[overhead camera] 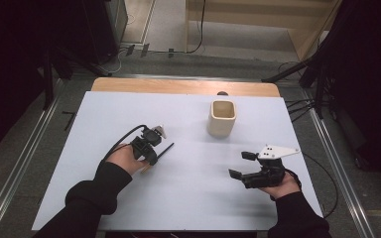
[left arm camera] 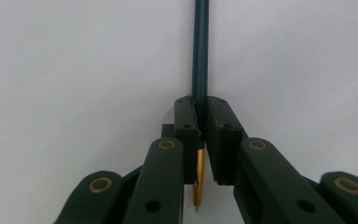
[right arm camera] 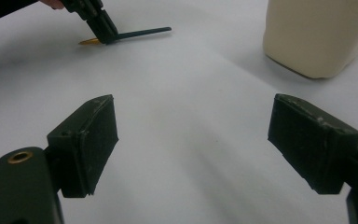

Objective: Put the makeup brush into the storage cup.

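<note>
The left gripper [overhead camera: 149,148] is clamped on a pen [left arm camera: 200,56] — in the left gripper view its two black fingers [left arm camera: 186,126] press on the dark barrel from either side, close to the gold tip [left arm camera: 197,186]. The tip pokes out behind the pads toward the camera, while the long dark barrel runs straight away from them over the white desk [overhead camera: 188,198].

In the high view the person's left hand [overhead camera: 126,157] holds that gripper at the left middle of the desk, and the pen's barrel shows as a thin dark line slanting out to the right of it. The right gripper view sees the same grip from across the desk: the far gripper tilted down, the pen lying low and nearly level with the desk top, gold tip to one side of the fingers and barrel to the other. Whether the pen touches the surface I cannot tell.

The right gripper [overhead camera: 241,164] rests in the person's right hand [overhead camera: 280,187] at the right side of the desk, well apart from the pen. Its fingers [right arm camera: 86,144] stand wide open with nothing but bare desk between them.

A cream-coloured cup [overhead camera: 222,118] — squarish, open at the top — stands upright toward the far middle of the desk, apart from both grippers.
</note>
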Demonstrator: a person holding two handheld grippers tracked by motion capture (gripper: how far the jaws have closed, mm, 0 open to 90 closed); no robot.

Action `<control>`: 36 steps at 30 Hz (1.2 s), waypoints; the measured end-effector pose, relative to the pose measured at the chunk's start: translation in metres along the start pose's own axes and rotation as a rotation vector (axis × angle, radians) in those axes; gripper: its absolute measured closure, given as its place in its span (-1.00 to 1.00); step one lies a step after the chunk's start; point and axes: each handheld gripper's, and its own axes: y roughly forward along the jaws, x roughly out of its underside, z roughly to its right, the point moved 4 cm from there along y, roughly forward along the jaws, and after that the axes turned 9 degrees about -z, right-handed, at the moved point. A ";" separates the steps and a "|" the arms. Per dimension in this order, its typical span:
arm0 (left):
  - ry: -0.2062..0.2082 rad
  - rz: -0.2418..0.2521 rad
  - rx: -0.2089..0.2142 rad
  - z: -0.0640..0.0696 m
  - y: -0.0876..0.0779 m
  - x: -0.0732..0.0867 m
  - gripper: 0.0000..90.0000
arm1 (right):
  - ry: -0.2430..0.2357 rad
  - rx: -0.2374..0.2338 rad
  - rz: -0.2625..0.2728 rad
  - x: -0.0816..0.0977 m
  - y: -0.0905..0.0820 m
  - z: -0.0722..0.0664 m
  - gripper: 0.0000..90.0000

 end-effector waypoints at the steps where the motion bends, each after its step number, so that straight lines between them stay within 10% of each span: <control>1: -0.001 0.005 0.005 0.000 -0.001 0.000 0.87 | 0.000 0.000 0.000 0.000 0.000 0.000 -0.63; 21: 0.026 0.149 0.092 -0.011 -0.037 0.019 0.87 | -0.024 -0.056 0.023 -0.003 0.001 -0.005 -0.62; 36: 0.165 0.186 0.139 -0.001 -0.056 0.050 0.87 | -0.080 -0.110 0.002 -0.013 0.004 -0.013 -0.49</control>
